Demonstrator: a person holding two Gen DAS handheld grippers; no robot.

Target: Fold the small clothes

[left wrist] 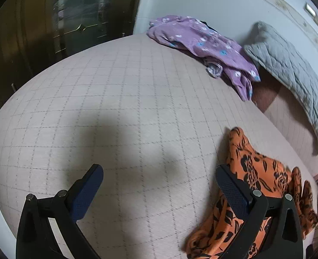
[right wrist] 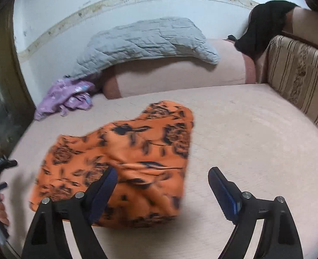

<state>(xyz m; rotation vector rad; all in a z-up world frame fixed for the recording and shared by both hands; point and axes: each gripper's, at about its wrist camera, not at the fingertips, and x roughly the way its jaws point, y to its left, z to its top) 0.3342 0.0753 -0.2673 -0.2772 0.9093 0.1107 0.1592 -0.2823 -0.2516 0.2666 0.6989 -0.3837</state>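
The left gripper (left wrist: 159, 179) is hanging released, its 2 fingers spread wide over bare bedspread (left wrist: 120, 99). The orange floral garment (left wrist: 264, 185) is lying crumpled just beside and under its right finger. Ahead and to the right, a purple floral garment (left wrist: 202, 43) is lying bunched near a grey quilted pillow (left wrist: 288, 64).

The right gripper (right wrist: 162, 179) is also standing released, gripping nothing. The orange floral garment (right wrist: 124, 159) is lying spread ahead, reaching under its left finger; the right finger is standing over bare bedspread (right wrist: 256, 133).
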